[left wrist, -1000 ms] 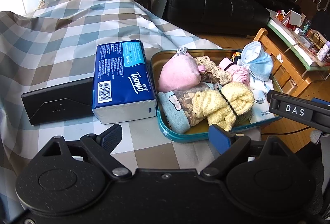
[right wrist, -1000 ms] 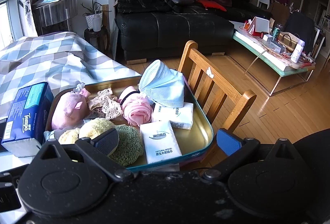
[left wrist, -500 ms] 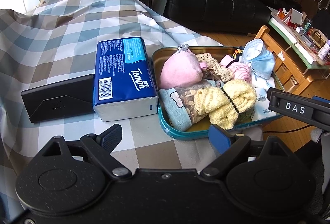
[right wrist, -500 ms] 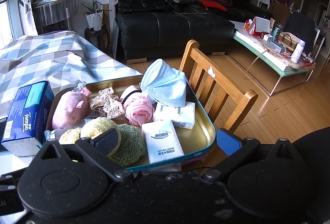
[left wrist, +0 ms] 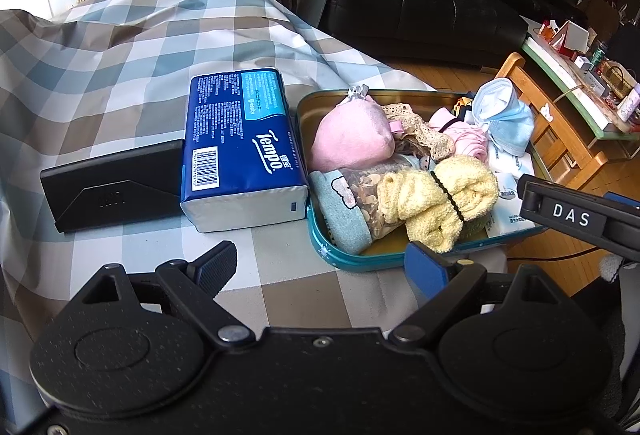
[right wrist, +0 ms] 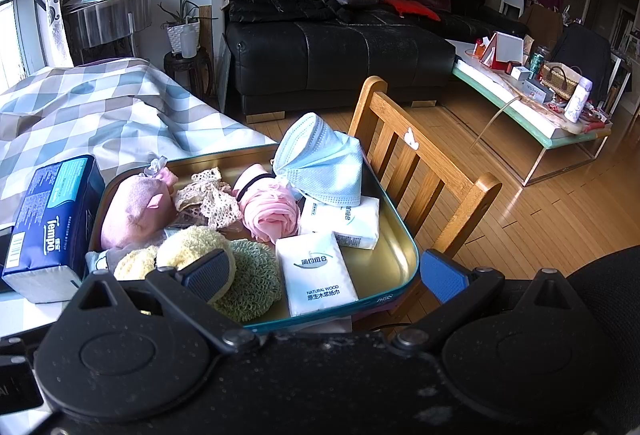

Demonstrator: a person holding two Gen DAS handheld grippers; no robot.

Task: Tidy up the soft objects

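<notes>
Between grabs: left gripper [left wrist: 316, 263] and right gripper [right wrist: 324, 273] fingers apart, empty, near teal metal tray [left wrist: 320, 243]. Probably next: blue Tempo tissue pack [left wrist: 240, 151] beside tray.

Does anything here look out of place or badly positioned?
The teal tray reaches the table's edge beside the wooden chair; whether it overhangs is unclear. The blue mask sits loosely atop the pile, and the Tempo tissue pack lies outside the tray.
</notes>
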